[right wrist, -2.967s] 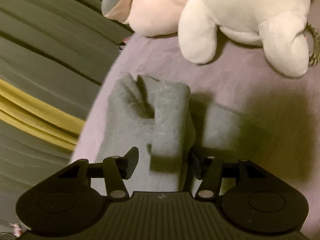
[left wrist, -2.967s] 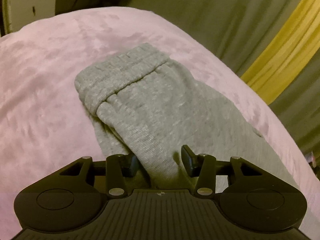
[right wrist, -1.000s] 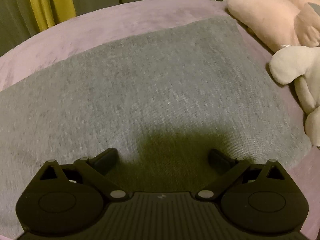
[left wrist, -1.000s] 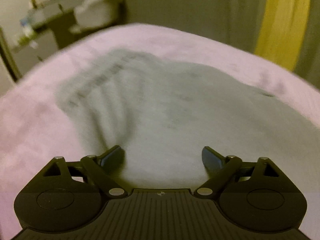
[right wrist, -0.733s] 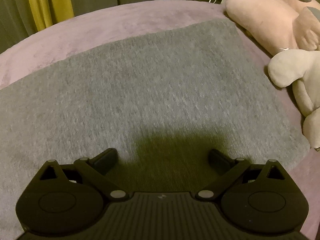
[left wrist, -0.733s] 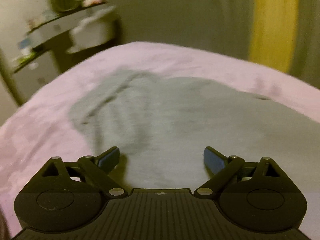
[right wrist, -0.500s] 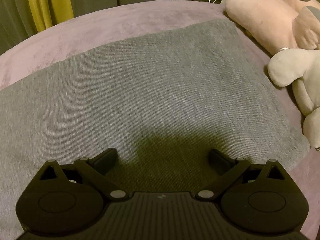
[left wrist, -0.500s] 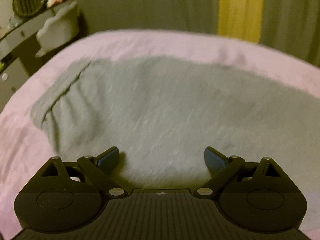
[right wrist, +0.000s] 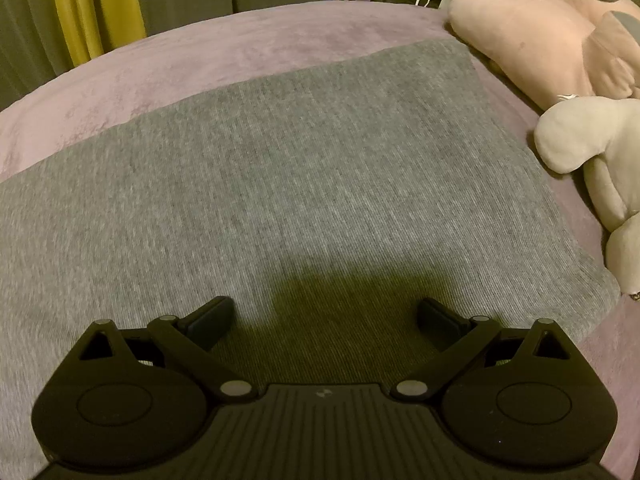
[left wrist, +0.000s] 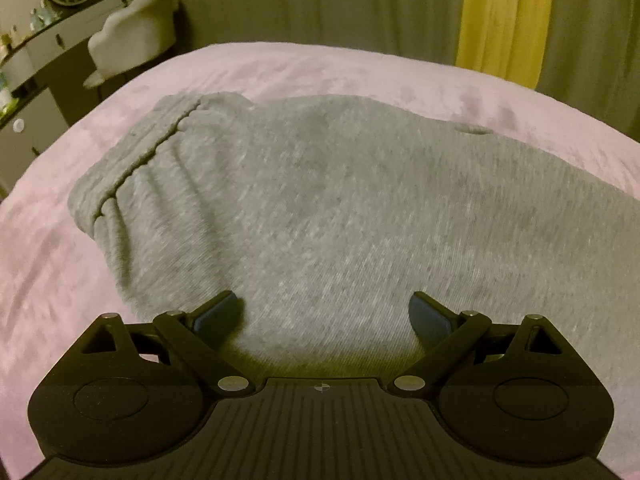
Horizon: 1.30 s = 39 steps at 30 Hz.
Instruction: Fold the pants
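Grey sweatpants [left wrist: 340, 208] lie flat on a pink bedspread [left wrist: 48, 248], folded lengthwise. Their ribbed waistband [left wrist: 136, 160] is at the left in the left wrist view. My left gripper [left wrist: 325, 312] hovers open over the near edge of the pants close to the waist end, nothing between its fingers. In the right wrist view the leg part of the pants [right wrist: 300, 176] spreads wide, its end toward the far right corner. There my right gripper [right wrist: 326, 316] stands open above the near part of the fabric, holding nothing.
Pink plush toy [right wrist: 544, 36] and a cream plush toy [right wrist: 596, 160] lie at the right beside the leg end. Grey and yellow curtains [left wrist: 500, 16] hang behind the bed. A dresser and a pale chair [left wrist: 132, 44] stand at the far left.
Three seconds ago both grippers were shut on the folded-over pants. Since then both have opened and the pants lie flat; the left view has swung right, the right gripper has stayed still lately.
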Available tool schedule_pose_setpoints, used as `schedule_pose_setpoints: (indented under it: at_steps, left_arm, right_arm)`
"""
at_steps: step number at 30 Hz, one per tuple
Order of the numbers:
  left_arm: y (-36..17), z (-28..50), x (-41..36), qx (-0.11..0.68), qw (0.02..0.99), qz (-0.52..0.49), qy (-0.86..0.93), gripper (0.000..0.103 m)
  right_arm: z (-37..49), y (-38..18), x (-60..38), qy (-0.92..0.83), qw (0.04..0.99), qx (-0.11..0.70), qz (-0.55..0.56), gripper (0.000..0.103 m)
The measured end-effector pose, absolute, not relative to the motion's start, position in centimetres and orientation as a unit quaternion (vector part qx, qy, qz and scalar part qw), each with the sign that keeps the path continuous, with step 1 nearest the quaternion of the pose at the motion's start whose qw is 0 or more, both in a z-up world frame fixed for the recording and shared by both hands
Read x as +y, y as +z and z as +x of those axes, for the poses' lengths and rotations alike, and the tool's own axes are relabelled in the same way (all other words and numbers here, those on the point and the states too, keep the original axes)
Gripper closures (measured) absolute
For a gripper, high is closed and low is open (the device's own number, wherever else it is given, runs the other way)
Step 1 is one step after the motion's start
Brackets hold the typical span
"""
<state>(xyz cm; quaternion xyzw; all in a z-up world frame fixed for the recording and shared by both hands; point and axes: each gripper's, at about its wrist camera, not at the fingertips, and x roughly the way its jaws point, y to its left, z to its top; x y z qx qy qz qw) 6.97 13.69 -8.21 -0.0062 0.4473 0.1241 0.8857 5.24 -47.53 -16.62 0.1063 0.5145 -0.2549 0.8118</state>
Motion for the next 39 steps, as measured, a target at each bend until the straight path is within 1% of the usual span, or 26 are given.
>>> schedule_pose_setpoints:
  at_steps: [4, 10, 13, 16, 18, 22, 25, 26, 27, 28, 29, 30, 31, 32, 33, 35, 36, 39]
  left_arm:
    - [-8.1, 6.9, 14.1, 0.442, 0.886, -0.008, 0.138, 0.005]
    - [-7.6, 6.0, 16.5, 0.413, 0.857, 0.051, 0.303, 0.005]
    - [-7.3, 5.1, 18.6, 0.413, 0.865, -0.025, 0.285, 0.005]
    - [-8.1, 5.1, 19.6, 0.427, 0.859, -0.067, 0.275, 0.004]
    - [-8.3, 5.0, 19.8, 0.426, 0.859, -0.078, 0.273, 0.004]
    - [-8.6, 5.0, 19.6, 0.427, 0.860, -0.070, 0.271, 0.003]
    - [-9.0, 5.1, 19.4, 0.434, 0.857, -0.072, 0.269, 0.002]
    - [-9.1, 5.1, 19.5, 0.436, 0.856, -0.076, 0.268, 0.001]
    - [-9.2, 5.2, 19.7, 0.437, 0.855, -0.082, 0.267, 0.001]
    - [-9.1, 5.1, 20.0, 0.437, 0.855, -0.089, 0.267, 0.000]
    - [-9.2, 5.0, 20.1, 0.436, 0.854, -0.095, 0.266, 0.000]
    - [-9.3, 5.0, 20.3, 0.436, 0.854, -0.098, 0.266, 0.000]
    - [-9.4, 5.0, 20.4, 0.436, 0.854, -0.099, 0.266, 0.000]
    - [-9.5, 5.0, 20.4, 0.436, 0.854, -0.099, 0.266, 0.000]
    - [-9.5, 5.0, 20.4, 0.436, 0.854, -0.098, 0.267, 0.000]
    - [-9.6, 5.1, 20.3, 0.435, 0.854, -0.097, 0.268, 0.000]
    - [-9.6, 5.1, 20.3, 0.435, 0.854, -0.098, 0.268, 0.000]
    - [-9.7, 5.2, 20.3, 0.434, 0.854, -0.100, 0.267, 0.000]
  right_arm:
    - [5.3, -16.7, -47.5, -0.257, 0.812, 0.513, 0.106, 0.004]
    - [5.5, -16.8, -47.5, -0.260, 0.812, 0.512, 0.103, 0.004]
    - [5.9, -16.6, -47.3, -0.267, 0.811, 0.510, 0.099, 0.004]
    - [6.8, -15.9, -46.4, -0.270, 0.816, 0.504, 0.087, 0.004]
    - [7.9, -14.8, -45.1, -0.240, 0.831, 0.492, 0.095, 0.004]
    - [11.7, -12.2, -41.0, -0.130, 0.867, 0.457, 0.148, 0.004]
    - [16.1, -11.5, -36.3, -0.028, 0.873, 0.454, 0.175, 0.006]
    - [17.4, -11.5, -34.7, -0.007, 0.873, 0.457, 0.169, 0.009]
    - [18.7, -11.4, -33.0, 0.010, 0.874, 0.460, 0.155, 0.015]
    - [20.0, -11.4, -31.0, 0.026, 0.878, 0.460, 0.129, 0.019]
    - [21.0, -11.4, -29.4, 0.035, 0.882, 0.459, 0.106, 0.027]
    - [22.1, -11.5, -27.6, 0.044, 0.884, 0.458, 0.080, 0.032]
    - [23.0, -11.7, -26.3, 0.053, 0.885, 0.459, 0.062, 0.041]
    - [24.0, -12.0, -25.1, 0.062, 0.883, 0.463, 0.051, 0.054]
    - [24.9, -12.4, -24.1, 0.071, 0.878, 0.470, 0.047, 0.062]
    - [25.8, -13.1, -22.9, 0.076, 0.873, 0.479, 0.044, 0.072]
    - [26.4, -13.3, -22.4, 0.076, 0.873, 0.480, 0.040, 0.074]
    - [27.4, -13.8, -20.7, 0.074, 0.870, 0.486, 0.029, 0.075]
